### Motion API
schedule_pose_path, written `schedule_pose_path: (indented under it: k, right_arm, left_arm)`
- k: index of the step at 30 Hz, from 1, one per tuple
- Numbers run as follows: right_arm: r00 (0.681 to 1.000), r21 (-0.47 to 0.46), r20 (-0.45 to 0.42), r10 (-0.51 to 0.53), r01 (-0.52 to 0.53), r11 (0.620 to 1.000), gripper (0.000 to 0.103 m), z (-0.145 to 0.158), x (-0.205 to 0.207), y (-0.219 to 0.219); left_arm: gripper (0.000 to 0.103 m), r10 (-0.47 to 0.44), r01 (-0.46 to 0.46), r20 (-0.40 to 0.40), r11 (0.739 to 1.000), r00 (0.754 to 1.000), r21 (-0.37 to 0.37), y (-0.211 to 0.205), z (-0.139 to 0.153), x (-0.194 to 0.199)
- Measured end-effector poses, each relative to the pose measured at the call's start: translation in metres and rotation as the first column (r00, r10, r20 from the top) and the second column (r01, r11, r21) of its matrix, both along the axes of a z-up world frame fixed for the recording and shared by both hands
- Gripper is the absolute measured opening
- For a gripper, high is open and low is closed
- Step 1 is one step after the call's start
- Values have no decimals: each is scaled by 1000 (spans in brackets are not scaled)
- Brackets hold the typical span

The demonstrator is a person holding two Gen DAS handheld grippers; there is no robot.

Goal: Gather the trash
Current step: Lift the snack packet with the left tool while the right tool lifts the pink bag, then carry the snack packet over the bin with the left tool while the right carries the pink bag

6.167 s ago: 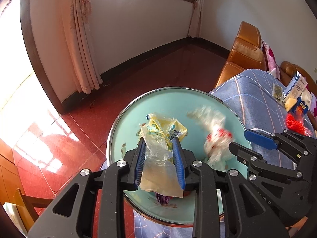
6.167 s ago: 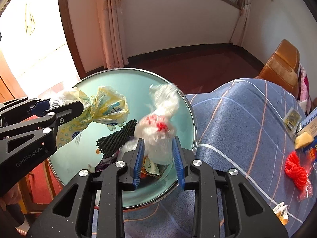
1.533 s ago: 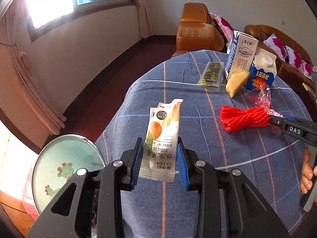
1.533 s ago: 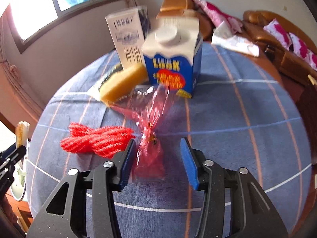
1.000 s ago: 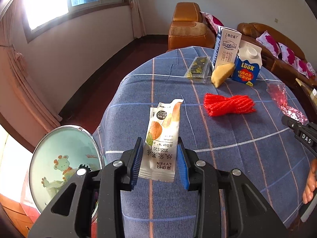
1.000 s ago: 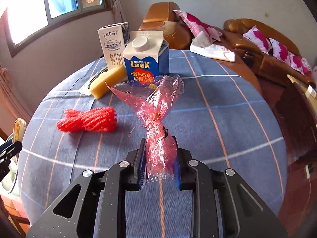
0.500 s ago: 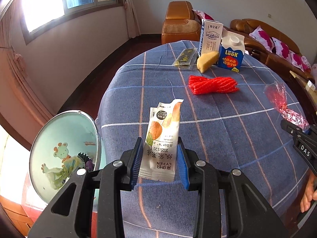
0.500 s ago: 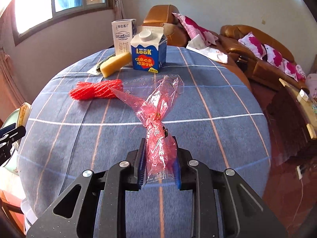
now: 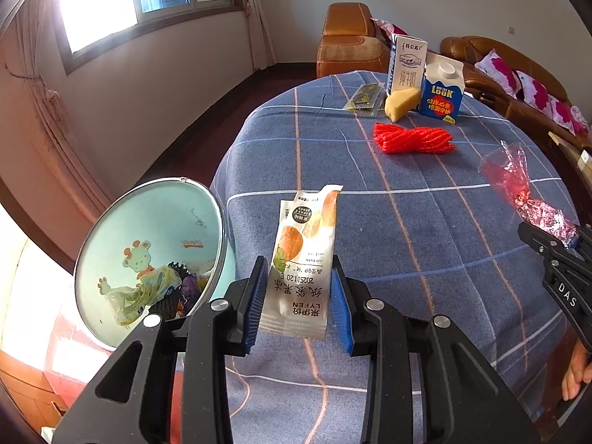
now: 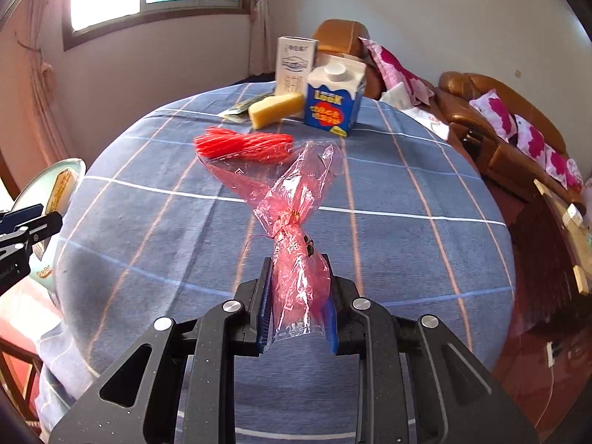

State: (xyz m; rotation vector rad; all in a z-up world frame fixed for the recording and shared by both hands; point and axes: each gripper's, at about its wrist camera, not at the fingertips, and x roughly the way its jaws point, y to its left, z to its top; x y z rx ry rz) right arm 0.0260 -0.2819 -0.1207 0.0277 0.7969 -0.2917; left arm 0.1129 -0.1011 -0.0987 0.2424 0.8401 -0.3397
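Pinching a white snack wrapper point(image 9: 301, 270) between its blue pads, the left hand-held gripper point(image 9: 299, 305) held the packet upright above the near edge of the table point(image 9: 425, 229), which was covered in a blue checked cloth. Just left of the table stood a round teal basin point(image 9: 148, 222) with a metal rim, its bottom already holding crumpled wrappers and dark scraps. The right hand-held gripper point(image 10: 298, 305) was clamped on a crinkled red cellophane bag point(image 10: 292, 229), lifted clear of the cloth with its open end fanning forward. Farther back on the table lay a red bundle of cord point(image 10: 244, 147), and beyond it a yellow sponge wedge point(image 10: 275, 109), a blue LOOK carton point(image 10: 335, 101), a tall white carton point(image 10: 294, 64) and a small dark sachet point(image 9: 364, 98), grouped close together.
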Motion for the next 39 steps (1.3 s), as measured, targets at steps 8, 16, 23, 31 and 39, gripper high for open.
schedule_pose_path:
  k: [8,16,23,31,39]
  right_arm:
    - [998,1,-8,66,-66,998,24,-2,4,30]
    - [992,1,0,126,-126,992,24,-1,10,57]
    - [985,-2,-2,172,-172,985,24,-1,17,77]
    - [971,-13,1,237,-237,971,24,2,26,103]
    - [951,-26,8,308,-308,951,24,8,37,135]
  left_arm:
    - [33,27,-27,-6,1000,1000,1,21,-4,-5]
    - [33,51,-51,5,999,999,5,38,-2,-9]
    - [33,89,-89,10,996,996,-2,57,0,-7]
    - [33,140,-139,17,990,990,-6,81,3,-3]
    - [33,201,-201,21,980,979,-13,107,4,4]
